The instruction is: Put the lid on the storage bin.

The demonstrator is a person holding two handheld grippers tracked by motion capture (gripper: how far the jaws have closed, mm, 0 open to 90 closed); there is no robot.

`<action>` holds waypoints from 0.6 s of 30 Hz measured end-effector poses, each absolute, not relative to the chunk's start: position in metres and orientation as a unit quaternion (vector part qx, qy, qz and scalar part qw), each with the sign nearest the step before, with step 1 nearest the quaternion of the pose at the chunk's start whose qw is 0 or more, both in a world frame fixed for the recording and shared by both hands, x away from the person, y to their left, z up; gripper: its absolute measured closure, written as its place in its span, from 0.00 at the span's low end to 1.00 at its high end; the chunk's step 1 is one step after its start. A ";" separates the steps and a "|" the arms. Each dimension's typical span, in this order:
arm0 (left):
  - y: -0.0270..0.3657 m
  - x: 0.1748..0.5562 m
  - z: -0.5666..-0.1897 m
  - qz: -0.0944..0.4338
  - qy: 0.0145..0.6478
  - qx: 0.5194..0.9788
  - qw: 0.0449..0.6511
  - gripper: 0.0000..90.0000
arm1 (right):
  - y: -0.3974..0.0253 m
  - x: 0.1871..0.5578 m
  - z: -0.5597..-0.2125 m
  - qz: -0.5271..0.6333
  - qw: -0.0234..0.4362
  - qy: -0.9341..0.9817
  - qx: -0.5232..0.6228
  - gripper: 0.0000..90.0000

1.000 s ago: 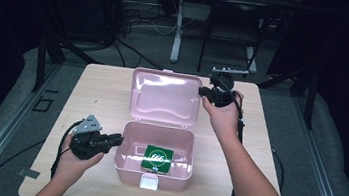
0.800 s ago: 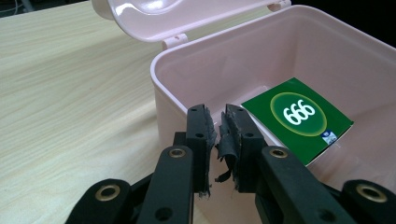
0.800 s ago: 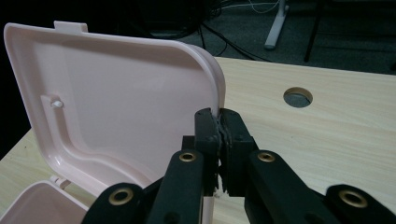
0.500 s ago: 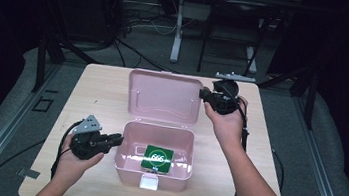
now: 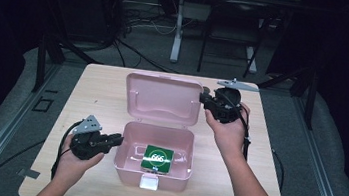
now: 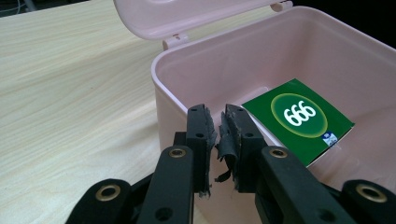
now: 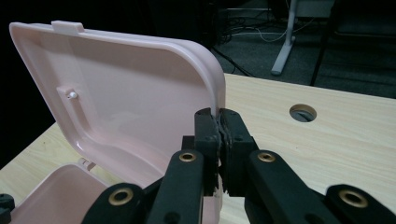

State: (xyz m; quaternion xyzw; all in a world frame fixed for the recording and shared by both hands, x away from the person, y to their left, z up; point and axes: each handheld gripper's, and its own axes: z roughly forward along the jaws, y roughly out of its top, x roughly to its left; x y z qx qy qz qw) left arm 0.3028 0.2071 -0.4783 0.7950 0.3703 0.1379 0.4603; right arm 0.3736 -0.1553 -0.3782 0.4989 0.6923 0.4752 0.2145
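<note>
A pink plastic box [image 5: 152, 178] stands open on the table with its lid [image 5: 162, 99] raised behind it. A green packet marked 666 [image 5: 157, 159] lies flat on the box floor [image 6: 299, 119]. My right gripper [image 5: 203, 99] is at the lid's right edge. In the right gripper view its jaws [image 7: 219, 114] are shut on that thin edge of the lid [image 7: 126, 93]. My left gripper [image 5: 116, 139] rests low against the box's left wall. Its jaws [image 6: 217, 116] are shut with nothing between them but frayed pad material.
The light wooden table [image 5: 97, 93] has bare room left and right of the box. A round cable hole [image 7: 302, 112] sits in the tabletop beyond the right gripper. Cables trail from both grippers. Dark floor, stands and wires lie behind the table.
My right gripper has shifted slightly toward the person at the lid's edge, and the lid's top has dropped a little. The left gripper and the packet have stayed still.
</note>
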 end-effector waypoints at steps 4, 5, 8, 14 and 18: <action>0.207 0.303 -0.478 0.139 0.371 0.795 0.460 0.89 | -0.154 0.365 -0.378 0.474 0.230 0.695 0.489 0.97; 0.207 0.303 -0.478 0.139 0.371 0.795 0.460 0.89 | -0.154 0.364 -0.378 0.474 0.232 0.696 0.487 0.97; 0.207 0.302 -0.478 0.140 0.371 0.795 0.459 0.89 | -0.153 0.358 -0.377 0.473 0.236 0.699 0.482 0.96; 0.206 0.302 -0.478 0.141 0.372 0.794 0.459 0.89 | -0.153 0.347 -0.380 0.477 0.251 0.697 0.472 0.97; 0.206 0.302 -0.478 0.141 0.372 0.794 0.460 0.89 | -0.152 0.339 -0.383 0.482 0.263 0.694 0.466 0.97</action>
